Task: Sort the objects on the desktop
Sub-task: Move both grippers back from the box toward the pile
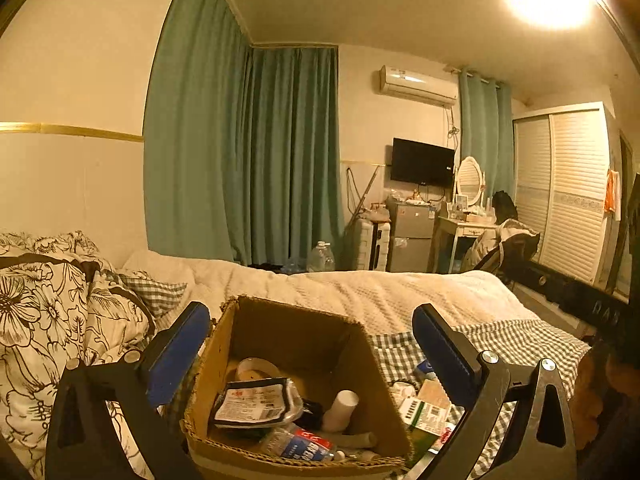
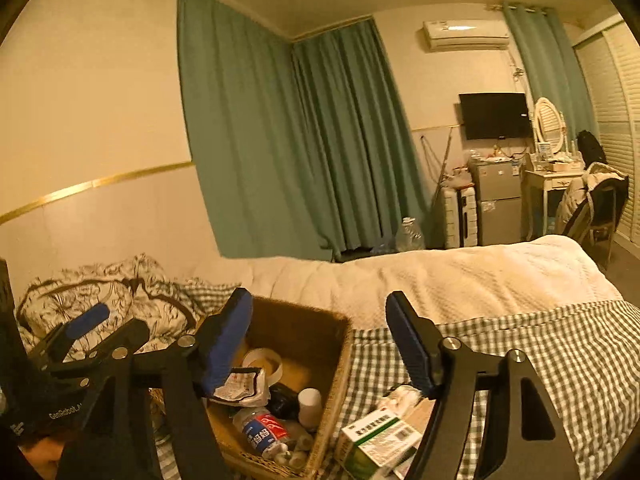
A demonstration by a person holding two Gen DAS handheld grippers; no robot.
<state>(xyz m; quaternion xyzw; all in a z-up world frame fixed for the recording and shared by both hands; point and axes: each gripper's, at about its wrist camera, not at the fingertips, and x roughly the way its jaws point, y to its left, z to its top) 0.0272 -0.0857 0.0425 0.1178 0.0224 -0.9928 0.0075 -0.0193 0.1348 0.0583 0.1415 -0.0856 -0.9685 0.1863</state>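
Box (image 1: 296,344): open cardboard, on checked bedsheet (image 2: 560,360), below and between both claws.
Left claw (image 1: 312,344): jaws spread wide, nothing between the pads; box sits under the gap.
Right claw (image 2: 320,340): jaws apart, empty; box under its left finger.
Contents: water bottle (image 2: 264,434) with red-blue label, white pill bottle (image 2: 310,402), tape roll (image 2: 264,360), flat pouch (image 1: 256,402).
Carton (image 2: 380,442): green-white medicine pack, lying on the sheet just right of the box.
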